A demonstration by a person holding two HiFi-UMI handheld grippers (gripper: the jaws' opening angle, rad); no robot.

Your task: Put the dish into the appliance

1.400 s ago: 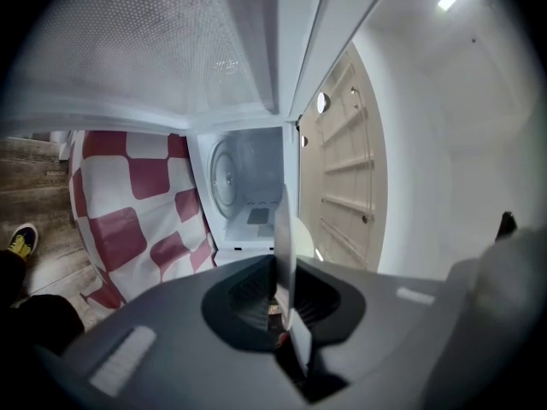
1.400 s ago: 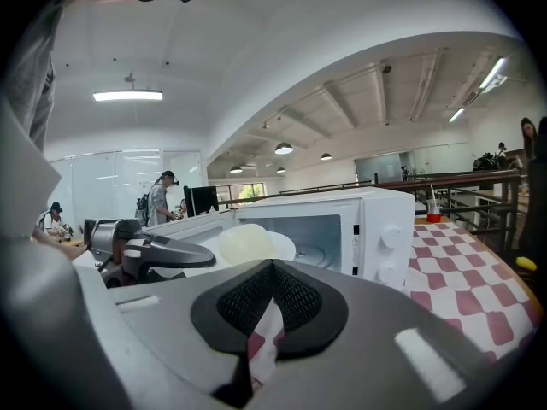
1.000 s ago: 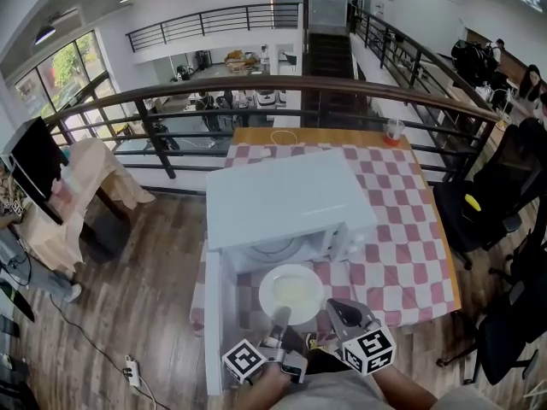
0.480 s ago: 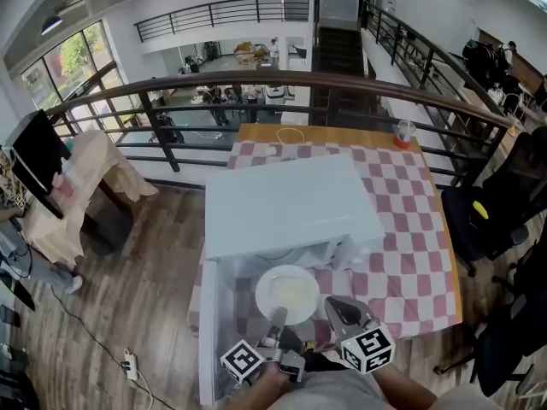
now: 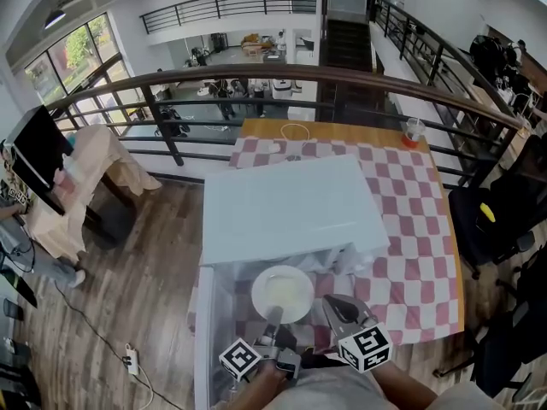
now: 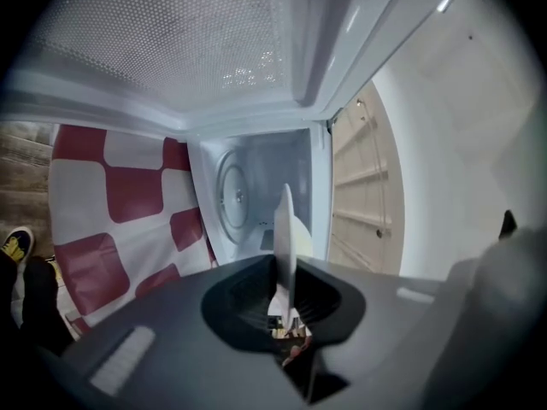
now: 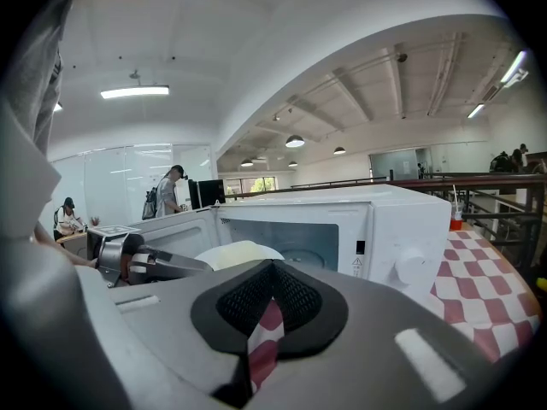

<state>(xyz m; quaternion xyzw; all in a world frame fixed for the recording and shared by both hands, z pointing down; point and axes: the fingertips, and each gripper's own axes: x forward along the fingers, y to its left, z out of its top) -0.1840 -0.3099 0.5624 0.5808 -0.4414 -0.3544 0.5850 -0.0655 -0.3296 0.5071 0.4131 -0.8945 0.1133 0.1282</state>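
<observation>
A round white dish [image 5: 283,293] hangs level in front of the open cavity of the white microwave [image 5: 291,207]. My left gripper [image 5: 275,313] is shut on its near rim. In the left gripper view the dish [image 6: 285,233] shows edge-on between the jaws, pointing into the cavity toward the glass turntable [image 6: 231,196]. My right gripper [image 5: 330,307] is shut and holds nothing, just right of the dish. The right gripper view shows the dish [image 7: 235,253], the left gripper [image 7: 149,265] and the microwave's front [image 7: 402,225].
The microwave door [image 5: 203,331] is swung open to the left, past the table's edge. The red-and-white checked cloth [image 5: 402,254] covers the table. A cup [image 5: 414,131] stands at the far right corner. A dark railing [image 5: 342,79] runs behind, black chairs [image 5: 496,212] to the right.
The dish has moved forward with the left gripper, closer to the microwave's opening. The right gripper has followed slightly.
</observation>
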